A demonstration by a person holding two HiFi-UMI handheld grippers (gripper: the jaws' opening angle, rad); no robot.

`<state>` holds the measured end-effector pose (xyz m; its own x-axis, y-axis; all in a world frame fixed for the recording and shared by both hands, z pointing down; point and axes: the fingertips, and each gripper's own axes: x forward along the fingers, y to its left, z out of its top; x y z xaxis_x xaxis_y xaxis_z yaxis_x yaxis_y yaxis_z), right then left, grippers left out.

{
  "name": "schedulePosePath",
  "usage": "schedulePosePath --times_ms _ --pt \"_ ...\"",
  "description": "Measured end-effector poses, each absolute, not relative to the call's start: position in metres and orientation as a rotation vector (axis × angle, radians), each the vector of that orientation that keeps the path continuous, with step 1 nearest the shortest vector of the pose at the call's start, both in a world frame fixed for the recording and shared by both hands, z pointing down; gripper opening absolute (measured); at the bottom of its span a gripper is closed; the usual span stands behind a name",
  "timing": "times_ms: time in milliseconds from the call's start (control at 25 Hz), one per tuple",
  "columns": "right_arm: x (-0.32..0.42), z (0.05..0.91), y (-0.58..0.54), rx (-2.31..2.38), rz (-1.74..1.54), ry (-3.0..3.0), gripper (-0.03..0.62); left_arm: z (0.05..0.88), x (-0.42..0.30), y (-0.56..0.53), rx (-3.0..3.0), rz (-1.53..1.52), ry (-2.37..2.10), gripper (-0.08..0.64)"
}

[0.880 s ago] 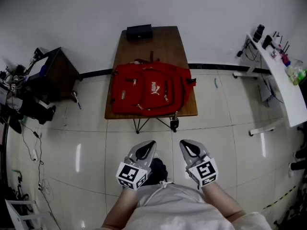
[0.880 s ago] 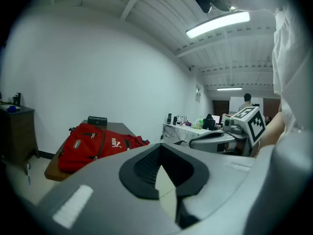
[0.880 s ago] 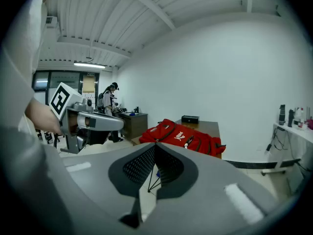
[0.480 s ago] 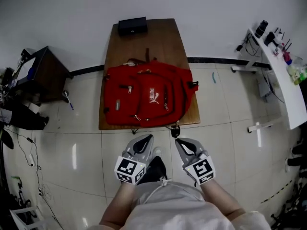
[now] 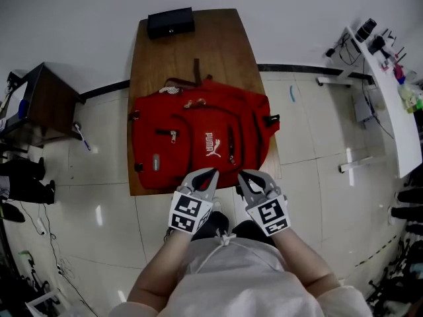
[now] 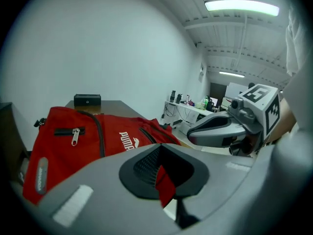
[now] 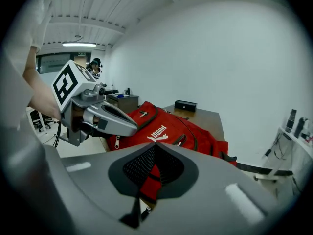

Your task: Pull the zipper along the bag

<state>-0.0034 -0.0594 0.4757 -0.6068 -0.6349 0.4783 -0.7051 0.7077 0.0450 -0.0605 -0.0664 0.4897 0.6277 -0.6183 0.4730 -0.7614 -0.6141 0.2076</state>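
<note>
Head view: two empty grippers lined up at the backpack's near edge.
Red backpack (image 5: 198,137) lies flat on the wooden table (image 5: 218,38), dead at twelve o'clock from the pair, zips (image 5: 173,136) facing up and easy to reach. Left gripper (image 5: 212,172) and right gripper (image 5: 242,173) sit side by side, angled down at it, looks like a lead-in. Fingers (image 7: 139,168) on both are pressed together, gripping nothing.

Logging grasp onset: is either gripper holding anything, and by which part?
Nothing held: left gripper and right gripper shut, empty, at the near edge of the red backpack.
</note>
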Motion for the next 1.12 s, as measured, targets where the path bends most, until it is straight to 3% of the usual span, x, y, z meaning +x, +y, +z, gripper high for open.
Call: schedulePosePath --times_ms 240,720,1120 --pt "-0.009 0.506 -0.072 0.979 0.252 -2.371 0.011 0.523 -0.051 -0.077 2.367 0.55 -1.037 0.006" --pt "-0.016 0.573 -0.085 0.811 0.375 -2.299 0.088 0.55 -0.032 -0.091 2.234 0.592 -1.028 0.006" --pt "-0.015 0.577 -0.099 0.813 0.368 -2.286 0.081 0.563 -0.026 -0.09 2.192 0.62 -0.994 0.006"
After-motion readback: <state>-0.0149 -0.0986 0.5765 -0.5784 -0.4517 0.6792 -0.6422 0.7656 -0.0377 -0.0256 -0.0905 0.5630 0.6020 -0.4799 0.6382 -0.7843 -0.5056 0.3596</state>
